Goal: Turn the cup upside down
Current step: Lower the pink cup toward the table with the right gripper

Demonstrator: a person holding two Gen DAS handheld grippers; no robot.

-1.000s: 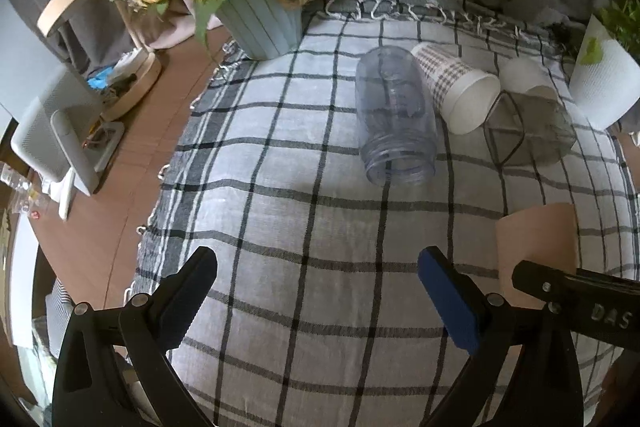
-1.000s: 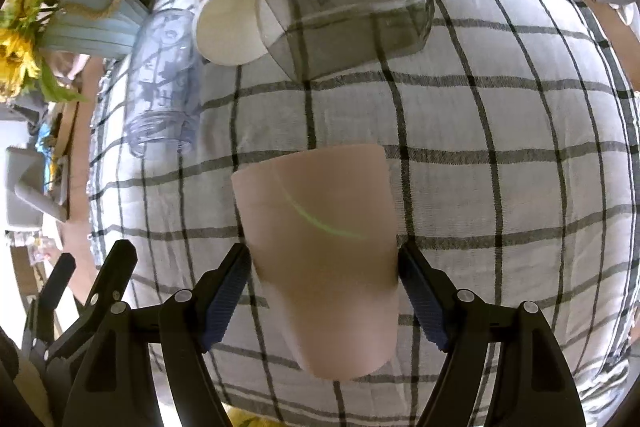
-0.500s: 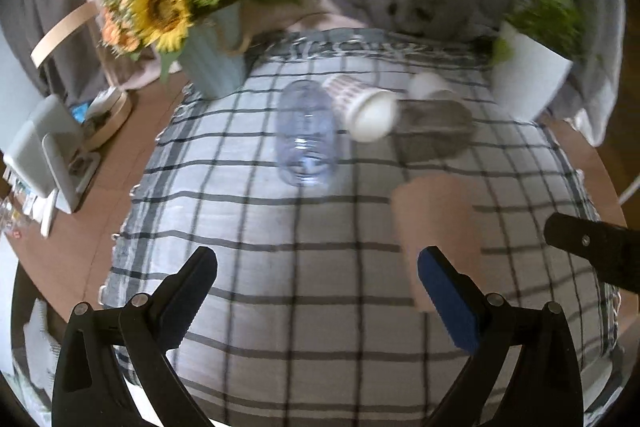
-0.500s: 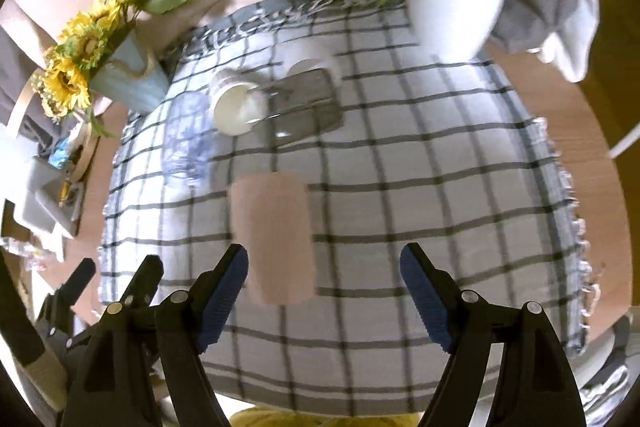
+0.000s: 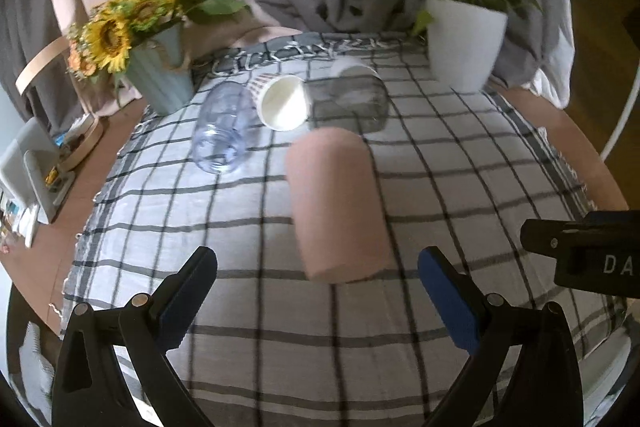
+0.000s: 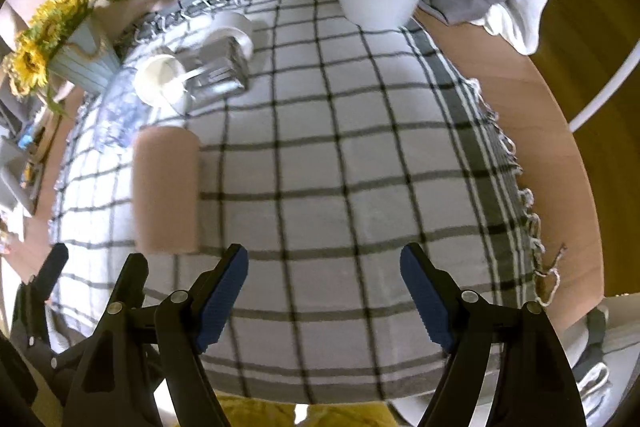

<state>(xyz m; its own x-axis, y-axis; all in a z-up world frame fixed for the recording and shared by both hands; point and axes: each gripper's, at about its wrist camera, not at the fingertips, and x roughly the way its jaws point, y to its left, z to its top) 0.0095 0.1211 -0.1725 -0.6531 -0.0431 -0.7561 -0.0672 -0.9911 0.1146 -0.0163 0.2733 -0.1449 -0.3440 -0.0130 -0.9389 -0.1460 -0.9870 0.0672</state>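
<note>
Pink cup (image 5: pixel 338 203) stands on the cloth (image 5: pixel 248 327), free of both grippers.
Left gripper (image 5: pixel 318 301) is nearer, cup just beyond its spread jaws; right gripper (image 6: pixel 324 297), also spread, has it far left.

- Pink cup (image 5: pixel 338 205) stands upside down on the checked cloth (image 5: pixel 460 155), ahead of the left gripper (image 5: pixel 316 301).
- Behind it, a row lying on their sides: clear jar (image 5: pixel 222 131) at left, paper cup (image 5: pixel 282 103) in the middle, smoky tumbler (image 5: pixel 352 103) at right.
- Sunflower vase (image 5: pixel 160 79) far left; white planter (image 5: pixel 464 47) far right.
- Right gripper (image 6: pixel 324 297) over the cloth's near edge, pink cup to its left.
</note>
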